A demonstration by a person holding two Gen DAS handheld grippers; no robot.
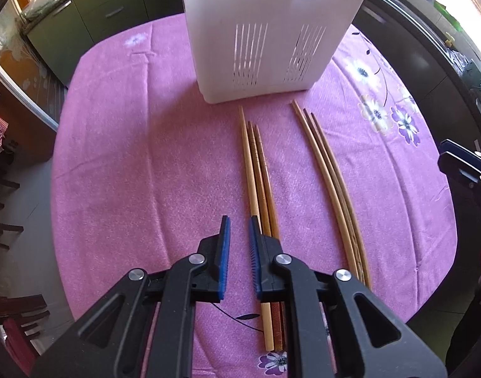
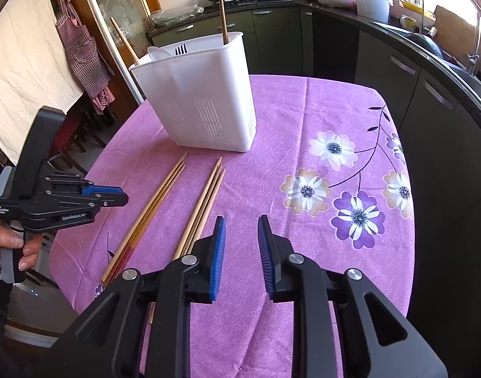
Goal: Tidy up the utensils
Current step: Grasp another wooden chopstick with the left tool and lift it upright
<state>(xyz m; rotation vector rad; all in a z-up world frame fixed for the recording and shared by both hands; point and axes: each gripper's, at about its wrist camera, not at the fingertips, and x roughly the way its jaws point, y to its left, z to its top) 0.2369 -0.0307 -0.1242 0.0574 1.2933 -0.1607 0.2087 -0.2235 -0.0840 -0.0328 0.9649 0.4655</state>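
As I held both grippers above the table, the left gripper (image 1: 240, 220) pointed steeply down with its jaws nearly closed and nothing between the blue pads (image 1: 225, 252); only a narrow strip of cloth showed in the gap. Its right finger lay over the left group of three chopsticks (image 1: 256, 170). The right gripper (image 2: 239, 220) stood with its jaws parted over bare cloth and gripped nothing. Its left finger sat just beside the right group of three chopsticks (image 2: 206, 201).

Both chopstick groups lay flat on the pink floral tablecloth (image 2: 303, 119), near each other but apart, with their thin tips towards the white utensil holder (image 2: 202, 94). The holder stood upright on the cloth just beyond those tips. Two more chopsticks leaned inside it: one (image 2: 222, 15) at the right end, nearly upright, and one (image 2: 124, 41) tilted out at the left end. A white spoon (image 2: 158, 53) and a dark fork (image 2: 180, 51) showed above the rim between them.

From the right wrist view, my left hand (image 2: 10, 245) gripped the left gripper's handle at the left table edge.
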